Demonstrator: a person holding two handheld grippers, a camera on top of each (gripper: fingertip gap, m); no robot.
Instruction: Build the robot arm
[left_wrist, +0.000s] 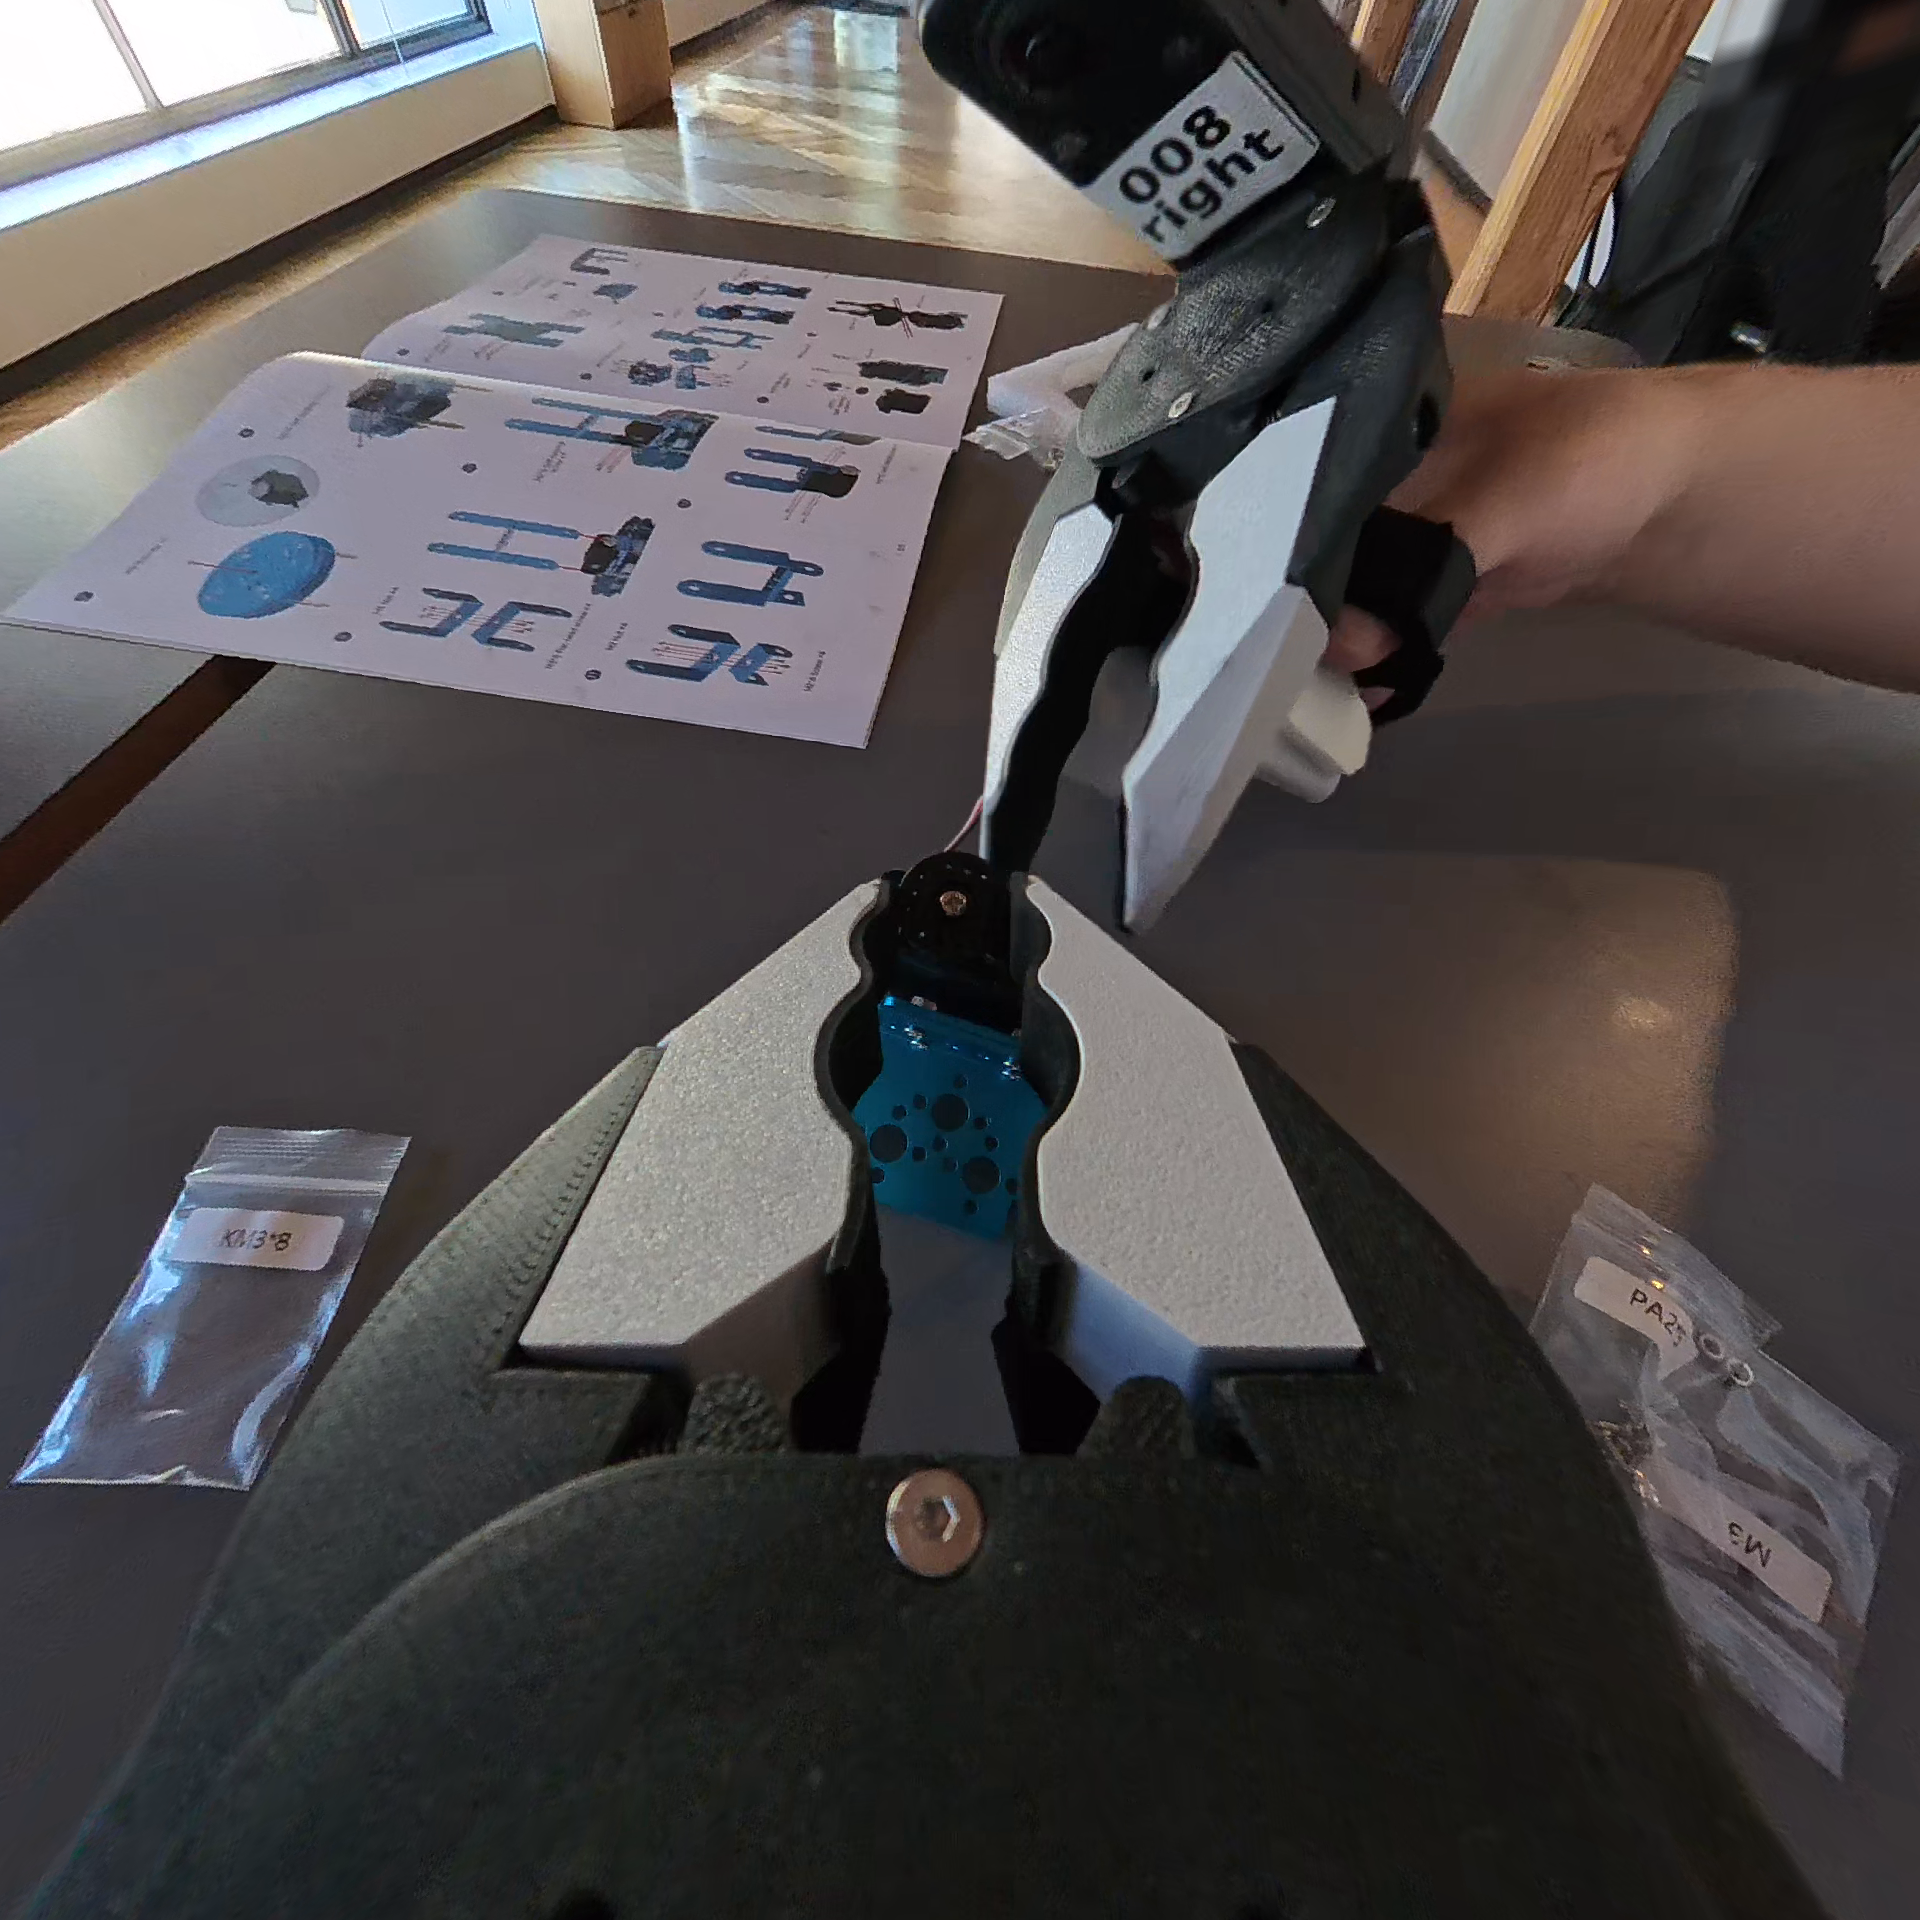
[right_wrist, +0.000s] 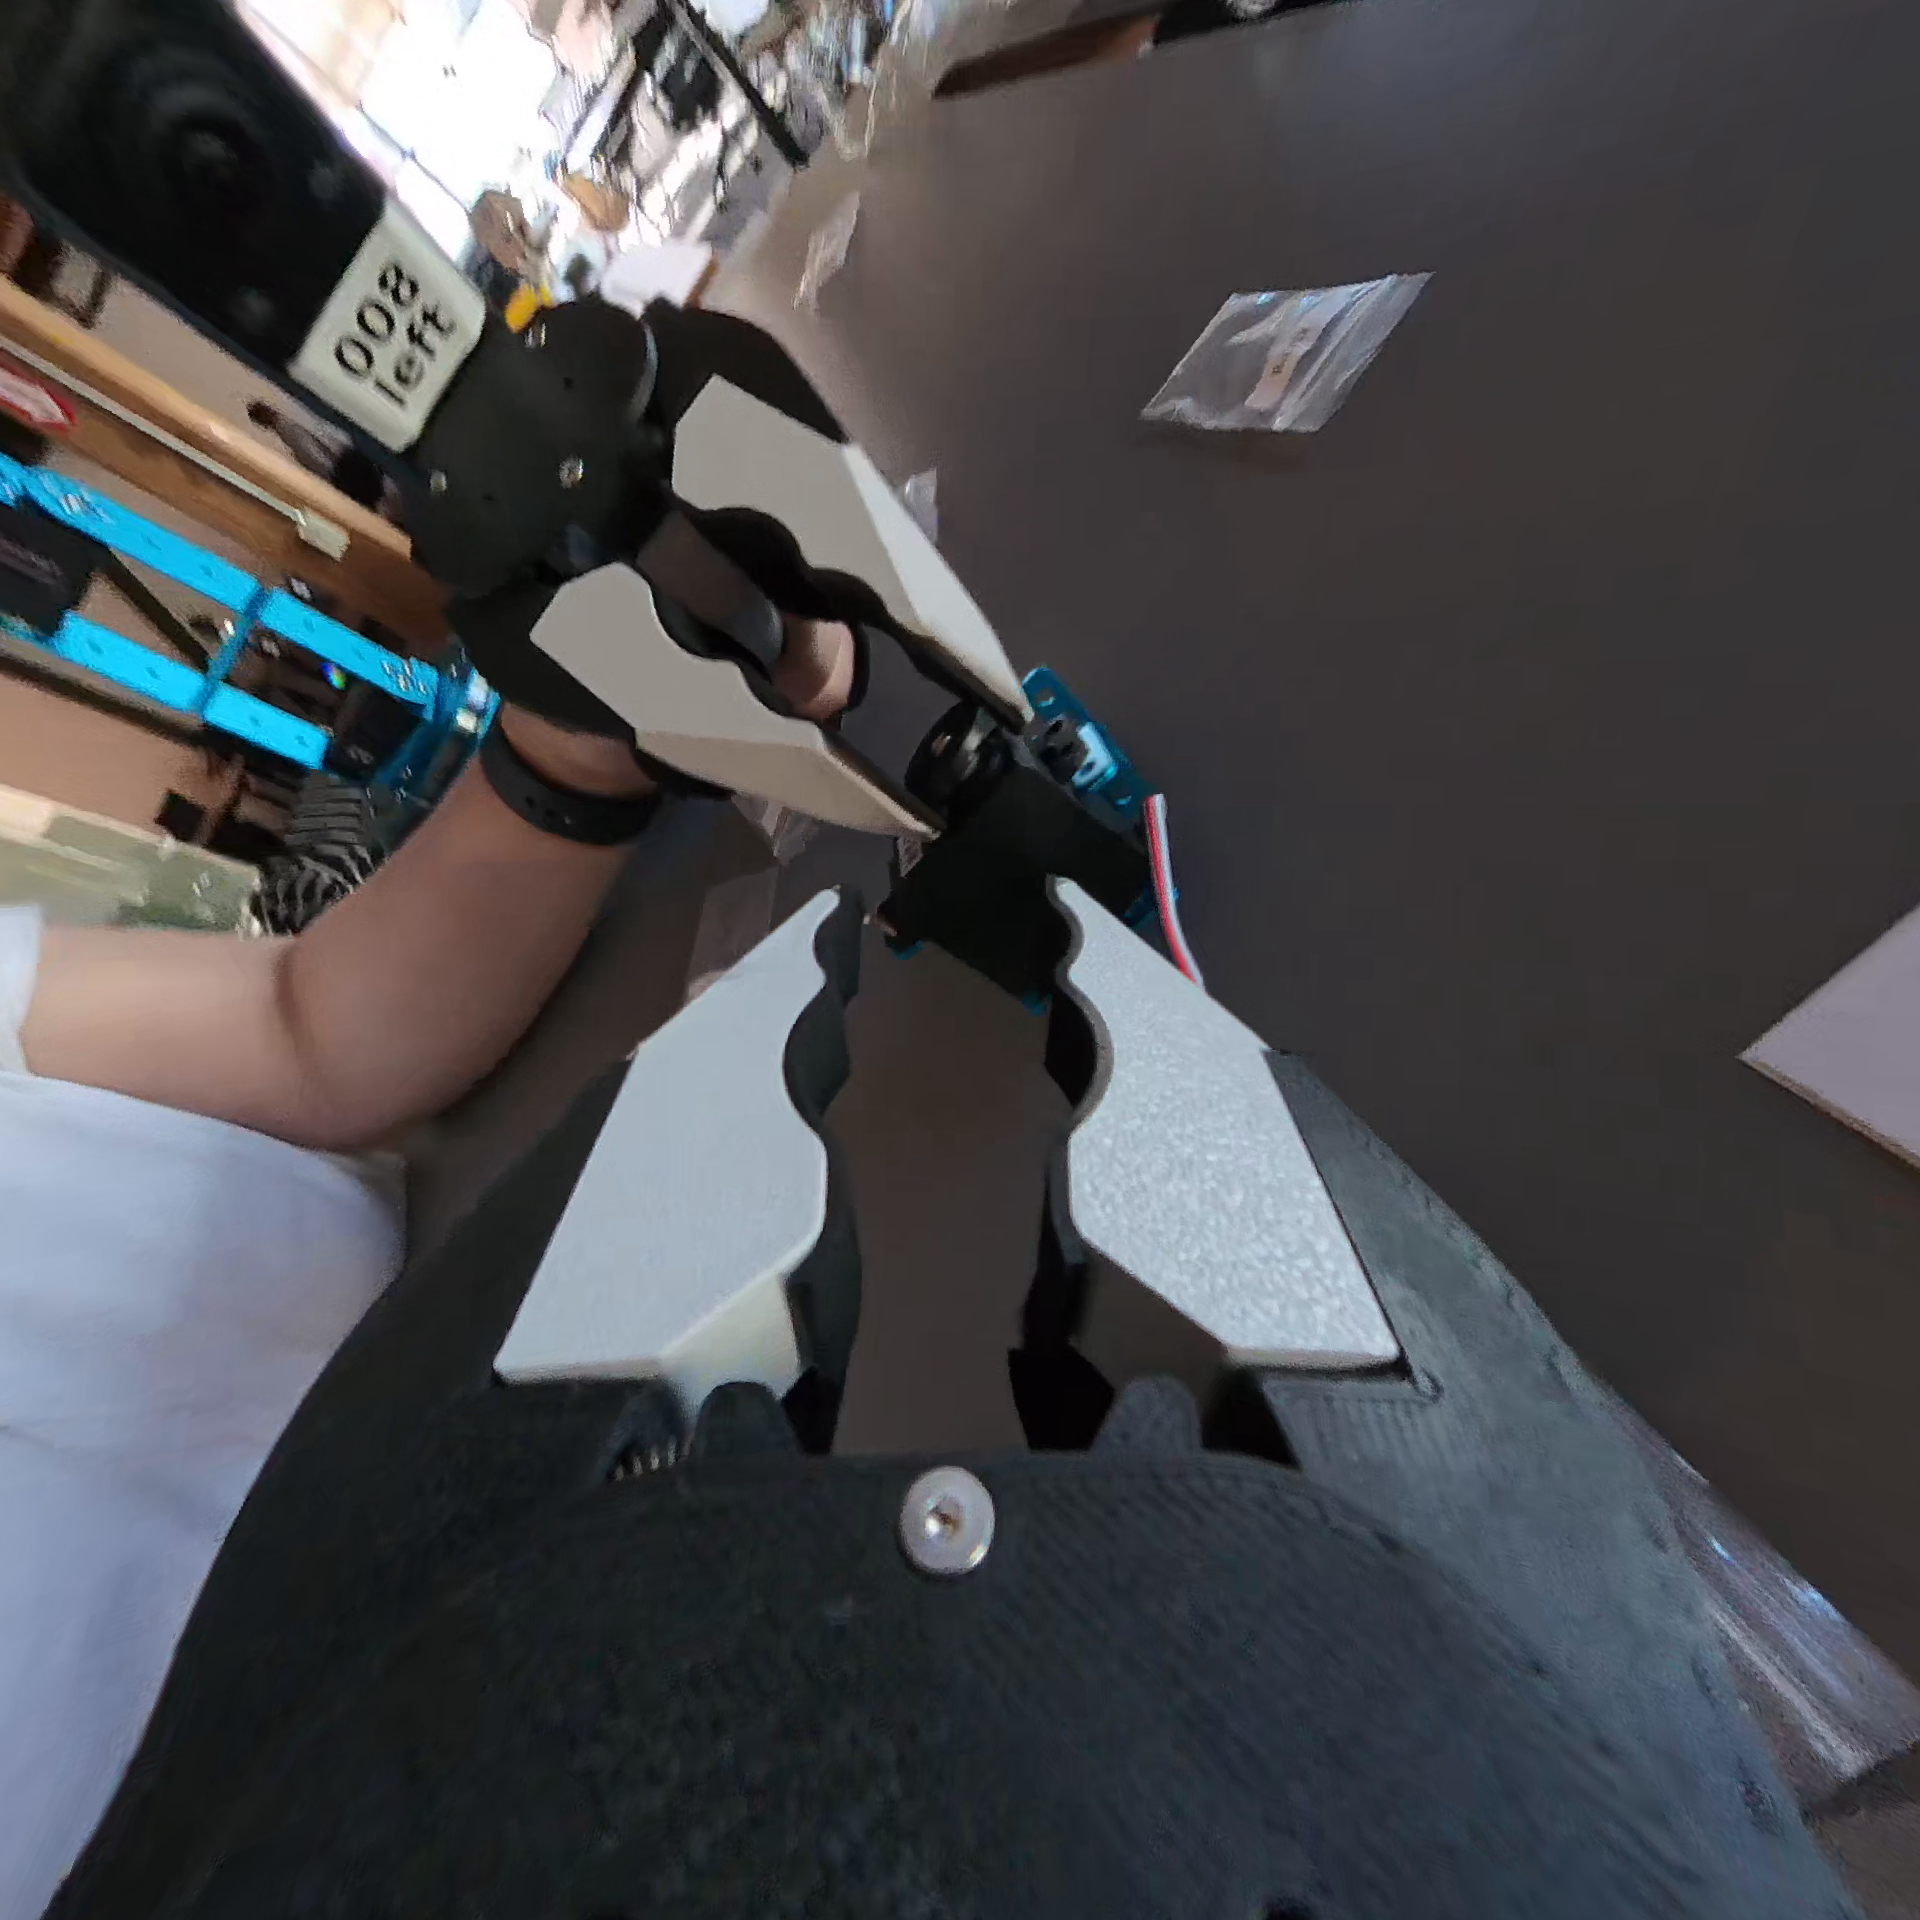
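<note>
my left claw (left_wrist: 951, 899) is clamped on a black servo in a blue bracket (left_wrist: 948, 1122), held above the dark worktop (left_wrist: 520, 935). my right claw (right_wrist: 956, 894) stands part open, its tips at the servo's other end by the red and white wire (right_wrist: 1169, 883), gripping nothing that i can see. an open instruction booklet (left_wrist: 582, 499) lies beyond, a small bag (left_wrist: 223, 1309) to the left, more bags of screws (left_wrist: 1725, 1455) to the right

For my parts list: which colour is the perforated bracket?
Blue bracket; the left wrist view shows it best.
</note>
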